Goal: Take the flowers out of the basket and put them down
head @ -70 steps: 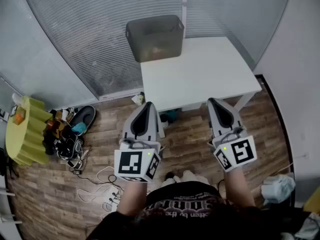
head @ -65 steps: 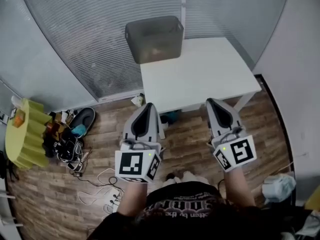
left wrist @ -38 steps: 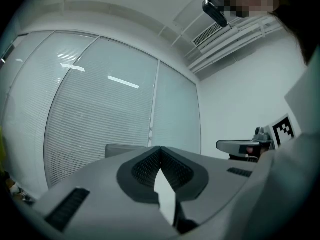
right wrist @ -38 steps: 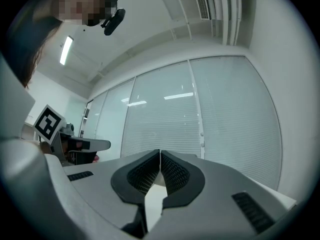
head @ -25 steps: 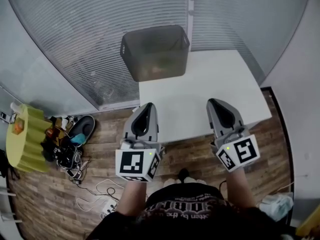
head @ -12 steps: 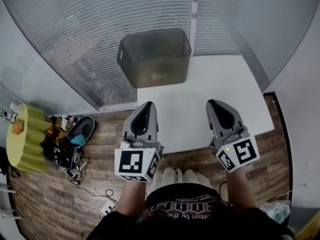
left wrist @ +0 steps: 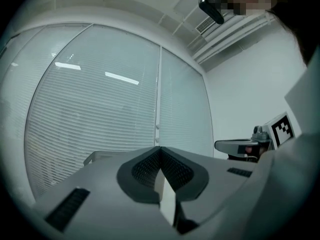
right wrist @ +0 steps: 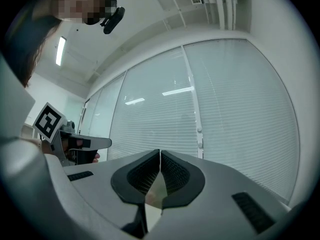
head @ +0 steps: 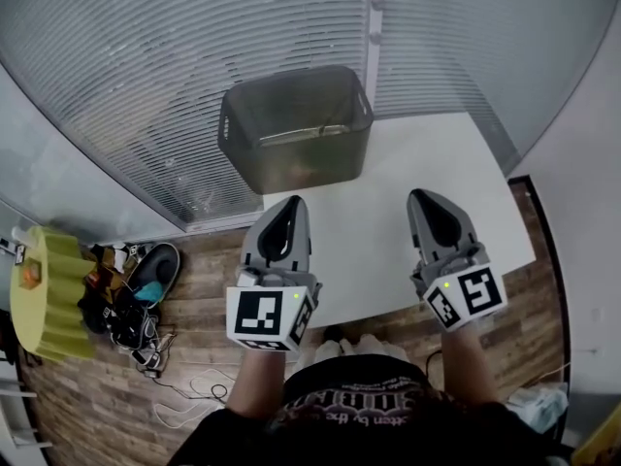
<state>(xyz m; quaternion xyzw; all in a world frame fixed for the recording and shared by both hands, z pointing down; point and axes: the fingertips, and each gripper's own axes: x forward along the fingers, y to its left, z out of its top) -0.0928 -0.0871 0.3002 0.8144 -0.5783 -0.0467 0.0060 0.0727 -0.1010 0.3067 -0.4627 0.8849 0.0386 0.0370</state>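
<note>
A grey plastic basket (head: 296, 124) stands at the far left corner of the white table (head: 427, 183); something orange-pink shows faintly through its front wall, too dim to make out. My left gripper (head: 287, 203) hovers over the table's near left edge, shut, nothing in it. My right gripper (head: 427, 198) hangs over the table's near right part, also shut and empty. Both point toward the basket from well short of it. In the left gripper view the jaws (left wrist: 159, 149) meet, with the basket rim (left wrist: 102, 156) just beyond. The right gripper (right wrist: 160, 153) shows its jaws pressed together against the blinds.
A window wall with blinds (head: 194, 56) runs behind the table. On the wood floor at left lie a yellow-green stool (head: 49, 289), shoes (head: 150, 270) and cables (head: 184, 396). A white wall (head: 582, 115) bounds the right side.
The person has stepped up to the table: the basket and table have come nearer and both grippers now hang over the tabletop instead of the floor. Both have stayed shut.
</note>
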